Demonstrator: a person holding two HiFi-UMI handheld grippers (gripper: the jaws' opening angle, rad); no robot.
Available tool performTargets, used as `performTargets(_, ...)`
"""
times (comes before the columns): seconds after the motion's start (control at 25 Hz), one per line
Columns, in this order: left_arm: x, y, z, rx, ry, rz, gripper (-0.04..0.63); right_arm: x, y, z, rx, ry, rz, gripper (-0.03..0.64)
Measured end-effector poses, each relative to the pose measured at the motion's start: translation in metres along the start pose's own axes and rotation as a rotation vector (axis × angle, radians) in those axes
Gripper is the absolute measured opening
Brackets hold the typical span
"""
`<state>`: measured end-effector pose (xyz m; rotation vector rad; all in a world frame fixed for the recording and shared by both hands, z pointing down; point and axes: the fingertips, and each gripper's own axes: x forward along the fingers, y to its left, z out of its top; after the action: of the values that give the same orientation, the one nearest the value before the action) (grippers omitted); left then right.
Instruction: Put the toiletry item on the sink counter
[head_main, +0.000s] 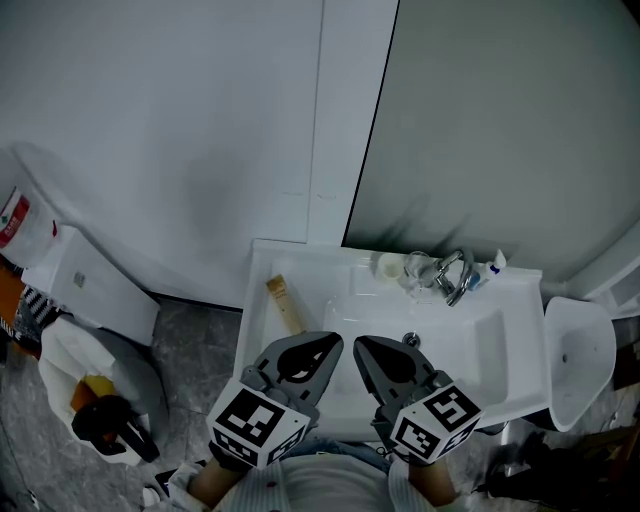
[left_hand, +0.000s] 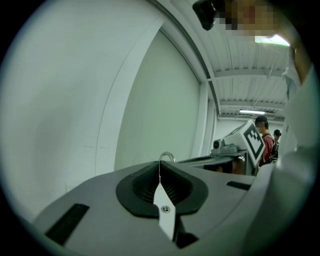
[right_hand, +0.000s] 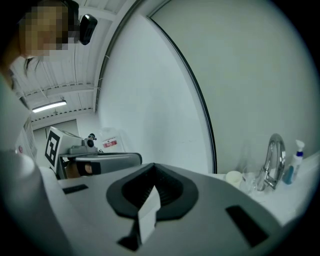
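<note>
A tan, flat toiletry item (head_main: 283, 303) lies on the left part of the white sink counter (head_main: 262, 285). A small blue-and-white bottle (head_main: 490, 270) (right_hand: 295, 160) stands right of the chrome faucet (head_main: 452, 275) (right_hand: 270, 160). My left gripper (head_main: 322, 350) (left_hand: 160, 172) hovers over the sink's front edge, jaws closed together with nothing between them. Beside it, my right gripper (head_main: 372, 352) (right_hand: 152, 172) is likewise shut and empty. Both point toward the wall, short of the tan item and the faucet.
A white cup (head_main: 388, 265) and a clear glass (head_main: 418, 268) stand left of the faucet. A toilet (head_main: 90, 280) and a bin with a white bag (head_main: 100, 380) are on the left, and a white round-lidded container (head_main: 580, 355) on the right.
</note>
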<state>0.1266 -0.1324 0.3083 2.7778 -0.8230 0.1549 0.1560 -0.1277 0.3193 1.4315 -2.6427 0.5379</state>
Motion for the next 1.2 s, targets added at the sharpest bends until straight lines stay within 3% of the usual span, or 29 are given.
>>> performTargets(0.4, -0.004, 0.01, -0.007, -0.025, -0.003, 0.024, 0.018, 0.01, 0.004, -0.004, -0.01, 0.024, 0.018, 0.009)
performTargets(0.84, 0.004, 0.019, -0.003, -0.071, -0.026, 0.0, 0.019, 0.013, -0.003, -0.005, 0.01, 0.027, 0.017, 0.009)
performTargets(1.2, 0.013, 0.016, -0.005, -0.021, -0.006, -0.05, 0.019, 0.015, -0.003, -0.009, 0.012, 0.034, 0.017, 0.009)
